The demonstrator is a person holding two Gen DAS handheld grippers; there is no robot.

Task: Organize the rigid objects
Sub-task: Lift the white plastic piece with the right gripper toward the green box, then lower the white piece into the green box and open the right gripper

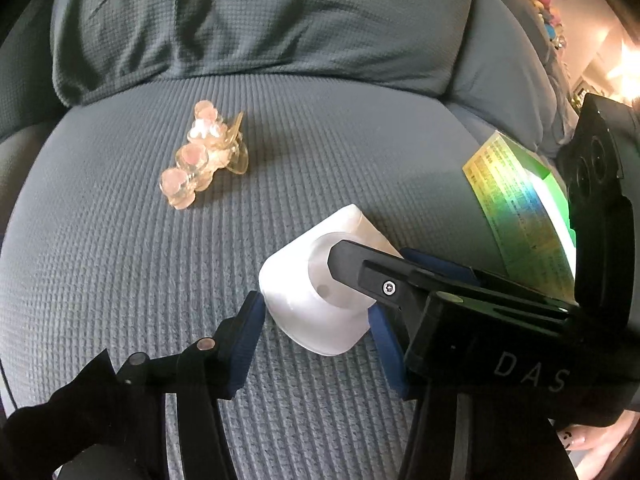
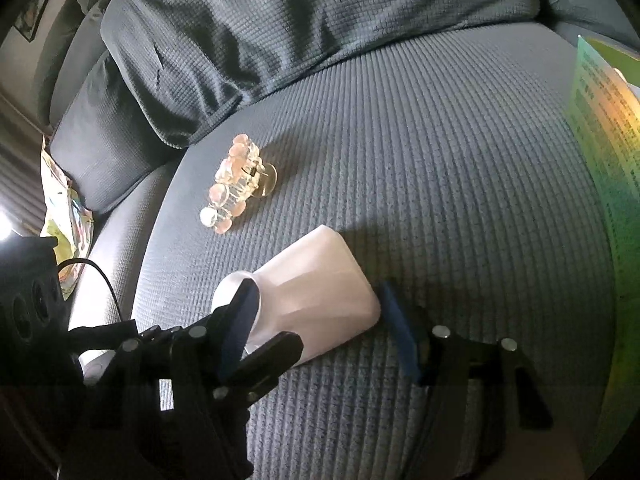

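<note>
I see a white plastic bottle [image 1: 316, 284] lying on its side on the grey sofa seat [image 1: 120, 260], near edge, centre. My left gripper [image 1: 316, 320] straddles its neck end, both blue pads touching it: grasping the bottle. My right gripper [image 2: 320, 316] brackets the same bottle; left pad is on the neck, right pad sits just beside the body, so I can't tell if it's clenched. Clear pink hair claw [image 2: 240, 184] lies farther left, apart. Green printed box [image 1: 520, 208] stands at right.
</note>
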